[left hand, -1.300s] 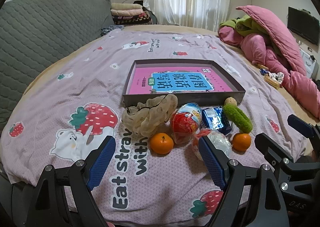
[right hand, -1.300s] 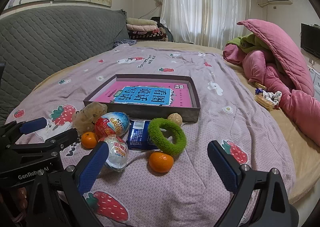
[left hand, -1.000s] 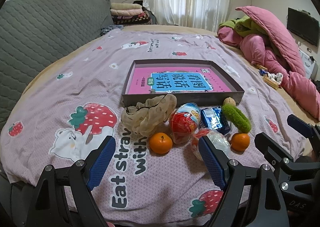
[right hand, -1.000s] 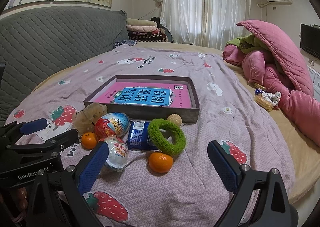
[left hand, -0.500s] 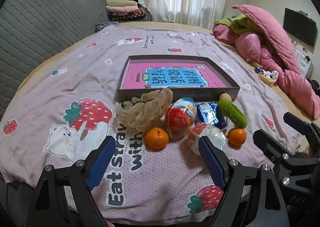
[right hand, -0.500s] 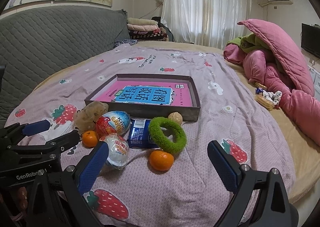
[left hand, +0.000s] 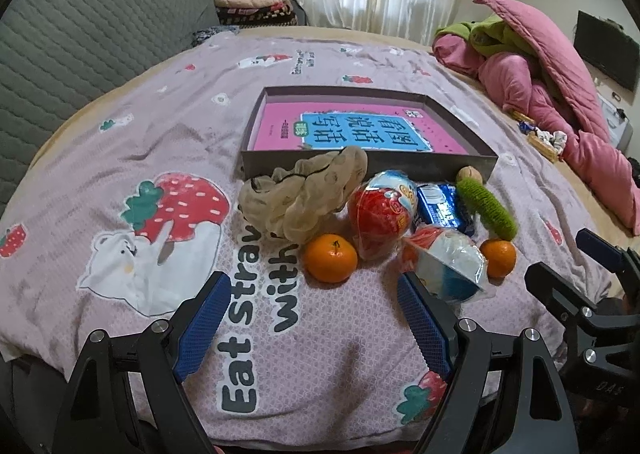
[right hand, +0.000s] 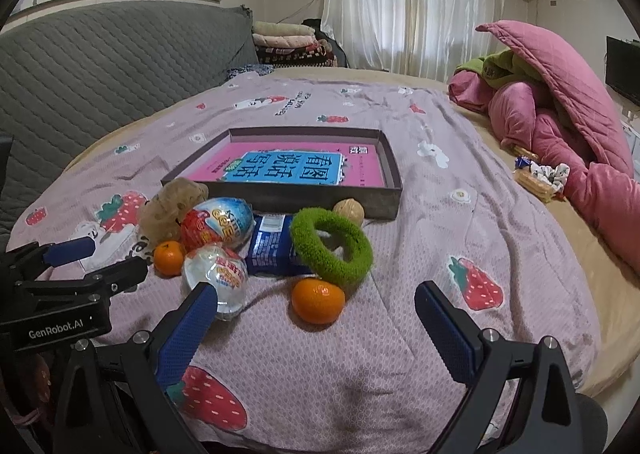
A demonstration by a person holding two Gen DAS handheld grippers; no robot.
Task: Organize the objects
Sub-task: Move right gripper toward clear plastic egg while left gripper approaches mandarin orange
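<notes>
Bed (left hand: 120,157) w/ clutter near tray (left hand: 360,167): our left gripper (left hand: 316,318) & right gripper (right hand: 320,318) gape, empty; we'd straddle near orange (right hand: 318,300) squarely.

Loose items clustered before shallow grey cardboard tray (right hand: 382,201)
Tray holds pink-and-blue book (right hand: 288,168); two orange mandarins (right hand: 317,300), green fuzzy ring (right hand: 331,246), two foil eggs (right hand: 218,221), blue packet (right hand: 269,250) adjacent

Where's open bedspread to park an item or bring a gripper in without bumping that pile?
Free: the bedspread right of the box and green ring, and the strip between the grippers and the tangerines. Left of the beige scrunchie, the strawberry-bear print is bare. Crowded: the cluster against the box's near wall. The box holds only a pink book.
</notes>
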